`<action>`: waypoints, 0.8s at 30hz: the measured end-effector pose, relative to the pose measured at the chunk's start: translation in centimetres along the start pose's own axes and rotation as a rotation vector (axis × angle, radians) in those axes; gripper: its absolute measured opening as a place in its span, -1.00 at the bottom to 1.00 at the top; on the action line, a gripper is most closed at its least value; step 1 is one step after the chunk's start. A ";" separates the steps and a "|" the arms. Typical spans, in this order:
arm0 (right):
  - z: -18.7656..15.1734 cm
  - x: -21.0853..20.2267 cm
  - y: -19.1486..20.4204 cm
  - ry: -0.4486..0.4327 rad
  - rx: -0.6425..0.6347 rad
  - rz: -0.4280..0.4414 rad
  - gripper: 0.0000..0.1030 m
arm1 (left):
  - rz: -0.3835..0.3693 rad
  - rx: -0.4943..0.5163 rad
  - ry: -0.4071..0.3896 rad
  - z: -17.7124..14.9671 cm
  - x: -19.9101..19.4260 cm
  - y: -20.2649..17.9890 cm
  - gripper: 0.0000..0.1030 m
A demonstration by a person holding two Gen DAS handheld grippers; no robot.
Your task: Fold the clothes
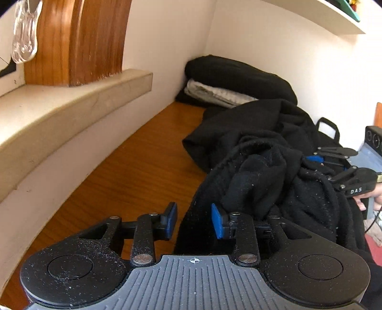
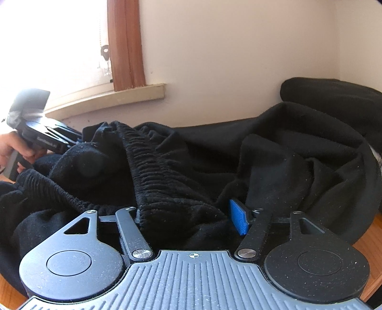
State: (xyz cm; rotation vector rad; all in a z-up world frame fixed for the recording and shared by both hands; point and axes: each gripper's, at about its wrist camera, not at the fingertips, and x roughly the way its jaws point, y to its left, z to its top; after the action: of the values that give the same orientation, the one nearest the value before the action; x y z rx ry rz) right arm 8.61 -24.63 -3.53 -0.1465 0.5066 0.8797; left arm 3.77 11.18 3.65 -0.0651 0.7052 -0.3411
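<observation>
A crumpled black garment (image 1: 269, 152) with a ribbed elastic waistband (image 2: 152, 167) lies on the wooden tabletop (image 1: 133, 171). My left gripper (image 1: 194, 220) is open, its blue pads apart at the garment's near left edge, with cloth draped over its right finger. My right gripper (image 2: 188, 214) is open, and the waistband lies between its fingers; only the right blue pad (image 2: 238, 219) shows. The right gripper also shows in the left wrist view (image 1: 334, 164) at the garment's far side. The left gripper shows in the right wrist view (image 2: 47, 138), at the left.
A stack of folded clothes, black (image 1: 236, 74) over grey (image 1: 214, 93), sits in the far corner against the white wall. A stone window sill (image 1: 71, 105) and wooden frame (image 1: 76, 40) run along the left. A white shelf (image 1: 334, 19) hangs above right.
</observation>
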 end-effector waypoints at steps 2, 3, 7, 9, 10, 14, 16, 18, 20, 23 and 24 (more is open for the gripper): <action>0.2 -0.3 0.2 0.001 -0.010 -0.004 0.18 | 0.028 0.013 -0.005 0.2 -0.3 -0.4 -0.83; 0.4 -0.5 0.3 0.000 -0.015 -0.003 0.11 | 0.056 0.008 -0.015 0.4 -0.7 -0.4 -0.90; 1.4 -1.6 0.9 -0.012 -0.031 -0.008 -0.15 | 0.137 -0.012 -0.081 1.0 -4.2 -0.4 -0.94; 2.1 -2.3 1.3 -0.038 -0.033 -0.006 -0.36 | 0.153 -0.014 -0.113 1.0 -6.3 -0.5 -0.94; 2.4 -2.8 1.6 -0.057 -0.037 -0.004 -0.38 | 0.171 -0.014 -0.144 1.0 -7.6 -0.7 -0.94; 4.2 -4.7 3.9 -0.117 -0.067 0.044 -0.43 | 0.233 -0.005 -0.241 1.1 -12.7 -1.9 -0.95; 5.4 -5.2 5.5 -0.138 -0.088 0.069 -0.44 | 0.285 0.010 -0.271 1.0 -15.2 -2.3 -0.95; 6.8 -5.6 7.4 -0.151 -0.110 0.112 -0.44 | 0.327 -0.005 -0.307 0.6 -18.0 -2.1 -0.95; 8.1 -6.0 9.4 -0.164 -0.136 0.154 -0.44 | 0.371 -0.031 -0.347 -0.1 -20.8 -1.8 -0.95; 9.5 -6.3 12.4 -0.164 -0.173 0.219 -0.44 | 0.434 -0.062 -0.396 -1.4 -24.9 -1.4 -0.95; 9.8 -6.2 13.6 -0.163 -0.181 0.244 -0.44 | 0.456 -0.071 -0.411 -1.8 -26.4 -1.2 -0.95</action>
State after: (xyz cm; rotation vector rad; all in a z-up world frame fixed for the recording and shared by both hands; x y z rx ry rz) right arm -1.51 -17.12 9.12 -0.1788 0.2955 1.1663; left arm -16.47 18.79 18.95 -0.0377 0.3085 0.1349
